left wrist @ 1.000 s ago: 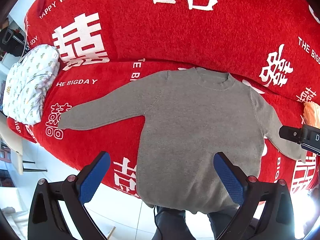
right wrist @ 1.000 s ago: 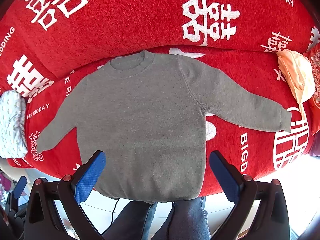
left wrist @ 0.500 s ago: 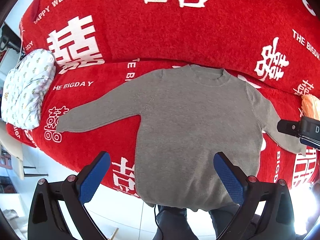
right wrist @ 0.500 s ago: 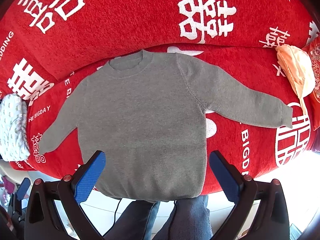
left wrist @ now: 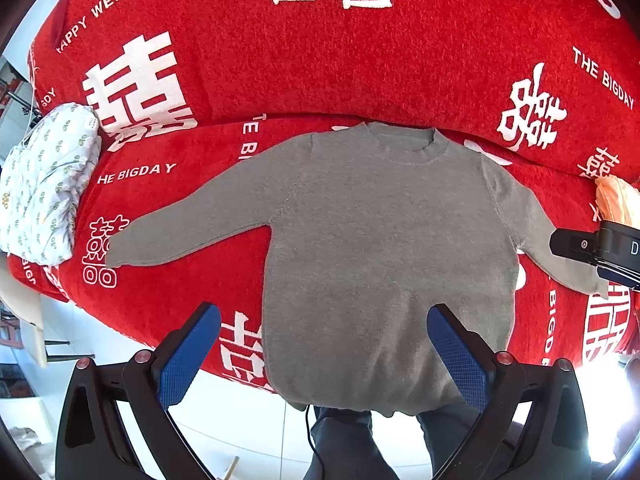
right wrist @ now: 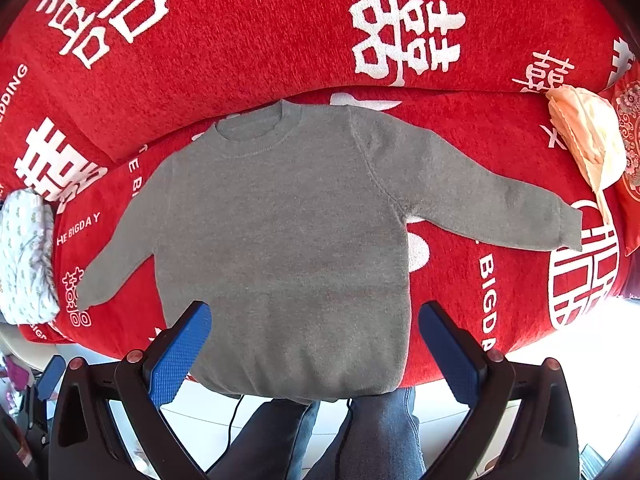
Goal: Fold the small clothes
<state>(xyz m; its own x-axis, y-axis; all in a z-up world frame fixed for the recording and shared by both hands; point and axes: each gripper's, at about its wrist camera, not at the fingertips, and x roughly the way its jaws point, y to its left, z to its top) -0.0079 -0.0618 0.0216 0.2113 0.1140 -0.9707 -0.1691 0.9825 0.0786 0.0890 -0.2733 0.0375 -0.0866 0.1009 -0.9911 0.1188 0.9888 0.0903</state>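
Note:
A small grey sweater lies flat, front up, on a red sofa seat, both sleeves spread out, neck toward the backrest and hem hanging a little over the front edge; it also shows in the right wrist view. My left gripper is open and empty, hovering above the hem's left part. My right gripper is open and empty above the hem's middle. Part of the right gripper's body shows over the sweater's right cuff in the left wrist view.
The red sofa cover has white lettering. A folded white patterned garment lies at the seat's left end, also in the right wrist view. A peach garment lies at the right end. The person's legs stand below the front edge.
Both grippers stay open. The views have drifted slightly, the sweater sitting a little lower and left in the left wrist view. The sweater has not moved.

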